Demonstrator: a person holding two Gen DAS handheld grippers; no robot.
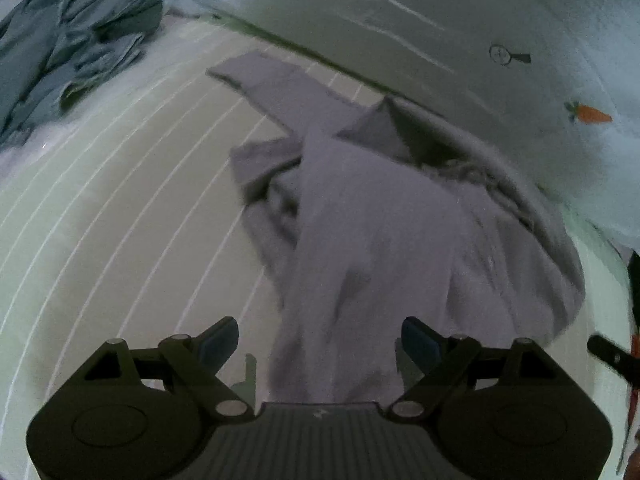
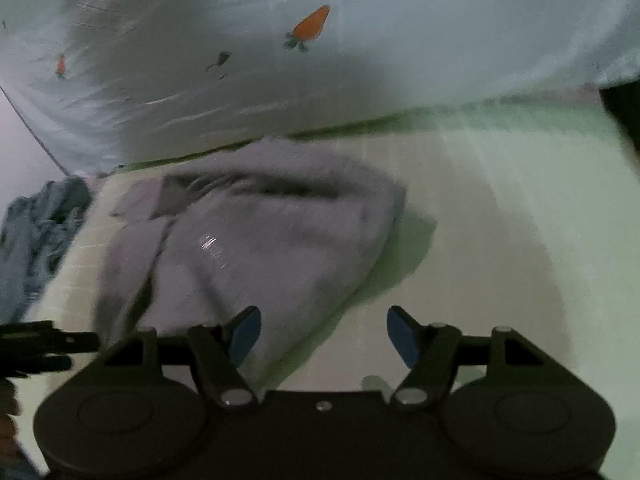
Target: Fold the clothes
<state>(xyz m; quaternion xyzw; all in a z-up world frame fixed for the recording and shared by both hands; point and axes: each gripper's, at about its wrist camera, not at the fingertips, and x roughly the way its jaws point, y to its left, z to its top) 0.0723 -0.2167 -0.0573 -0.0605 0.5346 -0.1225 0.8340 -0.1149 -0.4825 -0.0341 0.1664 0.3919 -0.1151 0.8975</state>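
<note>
A big pale sheet (image 1: 460,20) with little orange carrots (image 2: 310,26) on it hangs at the back. In front of it is a striped mat (image 1: 120,200). A grey top (image 1: 380,240) lies rumpled on the mat, one sleeve stretched out flat. A heap of blue-grey clothes (image 1: 60,52) sits well apart, maybe jeans; it is blurry. The left gripper (image 1: 320,344) and right gripper (image 2: 324,334) both have their fingers spread wide, holding nothing.

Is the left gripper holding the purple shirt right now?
No. The left gripper has its jaws wide apart, and the purple shirt lies loose between them.
</note>
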